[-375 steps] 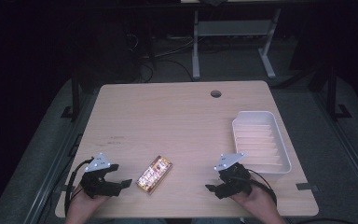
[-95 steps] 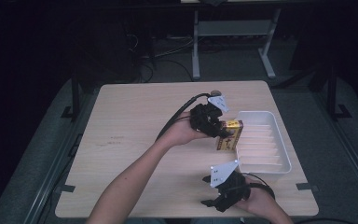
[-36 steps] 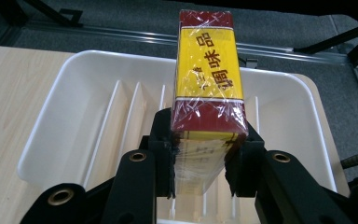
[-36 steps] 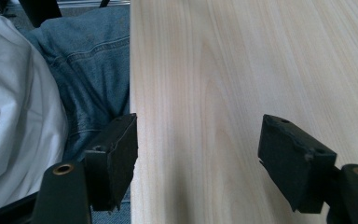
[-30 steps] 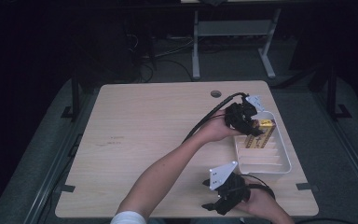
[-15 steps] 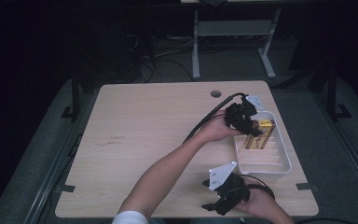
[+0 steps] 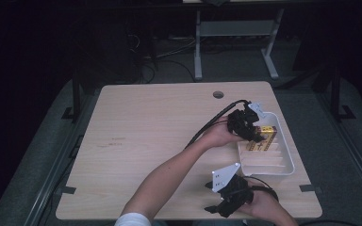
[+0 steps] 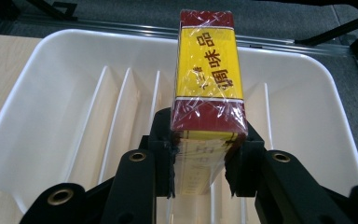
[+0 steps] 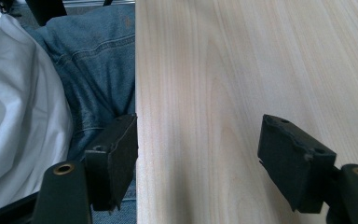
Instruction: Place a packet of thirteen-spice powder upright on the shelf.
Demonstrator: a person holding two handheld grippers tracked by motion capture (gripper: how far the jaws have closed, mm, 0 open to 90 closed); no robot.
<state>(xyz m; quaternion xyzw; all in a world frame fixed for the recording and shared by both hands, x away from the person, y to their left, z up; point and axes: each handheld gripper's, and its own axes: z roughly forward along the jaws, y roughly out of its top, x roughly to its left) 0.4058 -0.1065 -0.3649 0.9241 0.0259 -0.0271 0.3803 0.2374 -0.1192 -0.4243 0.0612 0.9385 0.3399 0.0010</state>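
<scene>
A yellow and dark red box (image 8: 209, 70) wrapped in clear film sticks out from my left gripper (image 8: 200, 156), whose pads are shut on its near end. It hangs over the ribbed floor of a white tray (image 8: 42, 44); whether it touches the floor I cannot tell. From the high view, the left gripper (image 7: 253, 133) reaches across to the tray (image 7: 288, 157) at the table's right edge, with the box (image 7: 265, 140) inside the tray's far half. My right gripper (image 7: 212, 197) rests at the front edge of the table, open, with nothing between its fingers (image 9: 114, 158).
The wooden table (image 7: 160, 132) has a round cable hole (image 7: 218, 94) near its far edge. The person's left forearm (image 7: 169, 174) crosses the table's front right part. Jeans and a white shirt (image 9: 23, 121) lie just past the table's edge beside the right gripper.
The box lay on the table's front at first; the left gripper picked it up and carried it right to the tray. Over the last second nothing has visibly moved.
</scene>
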